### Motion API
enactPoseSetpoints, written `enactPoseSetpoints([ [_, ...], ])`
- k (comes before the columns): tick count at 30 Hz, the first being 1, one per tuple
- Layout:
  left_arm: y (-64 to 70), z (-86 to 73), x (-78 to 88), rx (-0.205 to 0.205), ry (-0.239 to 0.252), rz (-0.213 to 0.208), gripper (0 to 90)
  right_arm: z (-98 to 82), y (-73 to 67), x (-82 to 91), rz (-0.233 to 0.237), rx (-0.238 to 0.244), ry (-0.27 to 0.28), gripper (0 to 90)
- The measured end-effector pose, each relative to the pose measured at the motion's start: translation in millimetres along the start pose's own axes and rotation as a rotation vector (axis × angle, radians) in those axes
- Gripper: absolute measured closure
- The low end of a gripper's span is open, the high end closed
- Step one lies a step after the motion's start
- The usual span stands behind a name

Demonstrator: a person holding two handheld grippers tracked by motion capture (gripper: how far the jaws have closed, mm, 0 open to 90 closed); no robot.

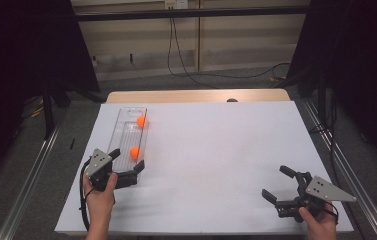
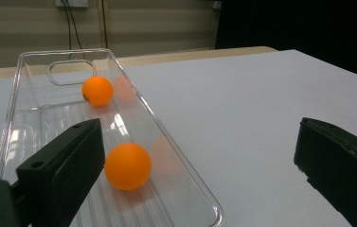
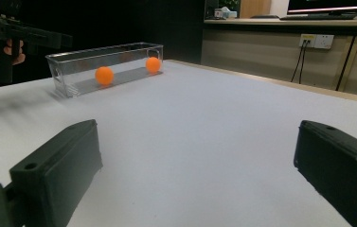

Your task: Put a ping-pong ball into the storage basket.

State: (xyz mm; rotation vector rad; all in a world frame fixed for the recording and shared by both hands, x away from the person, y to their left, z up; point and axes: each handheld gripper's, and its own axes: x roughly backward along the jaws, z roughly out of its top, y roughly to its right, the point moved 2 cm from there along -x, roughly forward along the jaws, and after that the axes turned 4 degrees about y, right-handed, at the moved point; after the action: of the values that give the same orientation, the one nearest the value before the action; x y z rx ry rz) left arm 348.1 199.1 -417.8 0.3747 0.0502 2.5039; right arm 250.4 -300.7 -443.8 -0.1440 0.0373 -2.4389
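At the lower left of the high view we hold the left gripper [image 1: 127, 159] with jaws wide, straddling the near end of the clear tray [image 1: 124, 131]. Inside lie the near orange ball [image 1: 135, 152] and the far orange ball [image 1: 141, 121]. At lower right, our right gripper [image 1: 278, 183] hovers wide open over the white bench [image 1: 216, 155].

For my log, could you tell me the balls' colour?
Both balls are plain orange; clearest in the left gripper view.
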Motion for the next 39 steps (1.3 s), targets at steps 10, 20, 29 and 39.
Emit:
enactPoseSetpoints([
  [10, 0.9, -1.9, 0.1, -0.005, -0.003, -0.005, 2.8, -0.2, -0.2, -0.4, -0.001, 0.0, -0.001, 1.3],
  [20, 1.1, -3.5, 0.5, -0.009, -0.01, -0.005, 2.8, -0.3, -0.1, -0.5, 0.0, 0.0, -0.001, 1.3],
  [29, -0.4, -6.0, 3.5, -0.006, -0.008, -0.001, 2.8, -0.3, -0.1, -0.6, 0.0, 0.001, -0.001, 1.3],
  [39, -1.3, -9.2, 5.7, -0.012, -0.009, -0.002, 2.8, -0.6, -0.4, -1.0, 0.001, 0.001, -0.003, 1.3],
])
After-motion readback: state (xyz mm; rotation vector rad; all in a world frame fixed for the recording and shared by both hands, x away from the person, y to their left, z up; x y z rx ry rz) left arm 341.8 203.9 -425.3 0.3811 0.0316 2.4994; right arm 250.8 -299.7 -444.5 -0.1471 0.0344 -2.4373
